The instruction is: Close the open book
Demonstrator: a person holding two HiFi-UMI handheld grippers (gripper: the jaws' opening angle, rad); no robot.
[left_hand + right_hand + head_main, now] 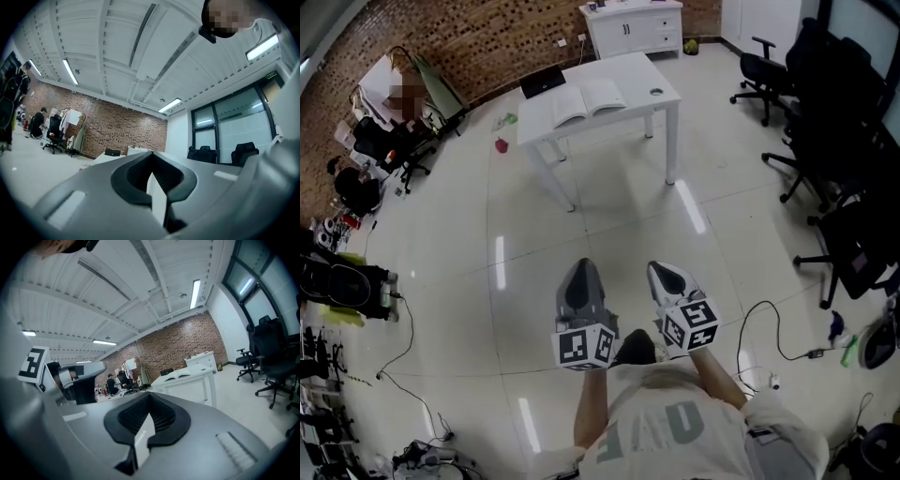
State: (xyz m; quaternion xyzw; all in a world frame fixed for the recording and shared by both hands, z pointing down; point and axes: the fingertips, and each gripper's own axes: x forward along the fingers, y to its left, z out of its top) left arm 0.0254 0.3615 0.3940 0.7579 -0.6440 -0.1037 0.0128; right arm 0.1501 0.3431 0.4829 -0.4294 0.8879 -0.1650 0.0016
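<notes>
The open book (589, 101), twelve o'clock on the counter (667, 92), looks light, floppy-paged; take one cover's outer edge (likely stiffer); left tongs (582, 266) and right tongs (660, 269) both together, empty.

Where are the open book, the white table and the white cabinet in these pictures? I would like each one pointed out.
open book (570, 106): head view, on its left page.
white table (633, 71): head view, on a bare part of its top.
white cabinet (635, 32): head view, on its front.
</notes>
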